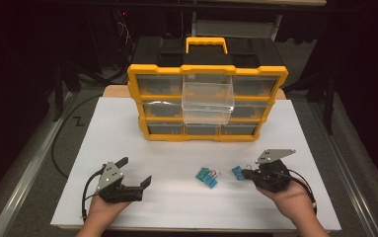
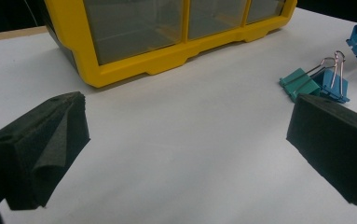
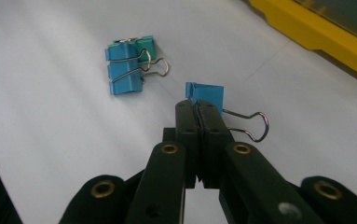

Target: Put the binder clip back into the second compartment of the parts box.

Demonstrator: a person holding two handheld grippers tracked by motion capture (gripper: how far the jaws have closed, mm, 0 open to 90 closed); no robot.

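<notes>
My right gripper [image 3: 196, 106] is shut on a blue binder clip [image 3: 205, 94], pinching it at the jaw tips while its wire handle sticks out to the side. In the high view this gripper [image 1: 246, 174] is at the right front of the white mat with the clip [image 1: 237, 172] at its tip. A teal and a blue clip [image 1: 207, 176] lie together on the mat just left of it. My left gripper [image 1: 136, 171] rests at the left front, open, with nothing between its jaws. In the left gripper view its jaws [image 2: 188, 112] stand wide apart over bare mat.
A yellow and black drawer organizer [image 1: 207, 74] stands at the back of the white mat [image 1: 127, 128]. Its clear middle drawer [image 1: 207, 102] is pulled out toward me. The table edge runs just behind my hands.
</notes>
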